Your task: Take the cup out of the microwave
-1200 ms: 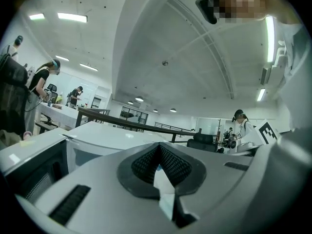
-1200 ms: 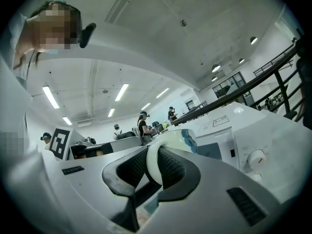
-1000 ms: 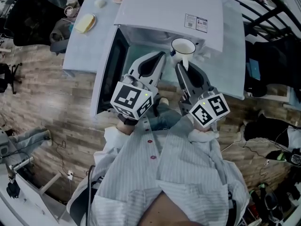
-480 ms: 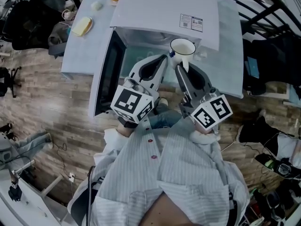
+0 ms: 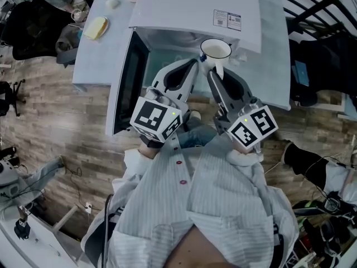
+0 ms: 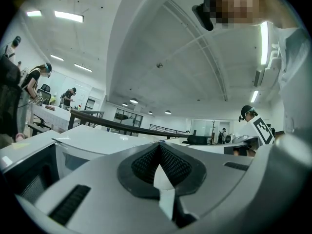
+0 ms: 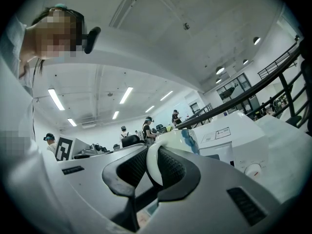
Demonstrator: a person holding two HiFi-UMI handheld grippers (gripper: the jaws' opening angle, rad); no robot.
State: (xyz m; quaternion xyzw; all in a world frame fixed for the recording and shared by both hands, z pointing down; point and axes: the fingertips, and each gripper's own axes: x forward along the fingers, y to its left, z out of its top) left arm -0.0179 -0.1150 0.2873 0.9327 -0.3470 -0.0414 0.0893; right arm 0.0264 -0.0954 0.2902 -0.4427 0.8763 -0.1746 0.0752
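Note:
A white cup (image 5: 216,50) with a blue mark hangs just in front of the white microwave (image 5: 195,7), level with its open mouth. My right gripper (image 5: 215,71) is shut on the cup's handle. In the right gripper view the white handle (image 7: 152,162) sits between the black pads and the cup body (image 7: 179,139) rises just beyond them. My left gripper (image 5: 192,67) hovers beside the cup on its left, apart from it, with its jaws shut on nothing. In the left gripper view the pads (image 6: 146,164) meet.
The microwave door (image 5: 129,80) stands swung open to the left. The microwave rests on a pale table (image 5: 92,60) that carries bread-like items (image 5: 92,28) at its far left. Wooden floor lies around it, and dark railings and gear stand at the right.

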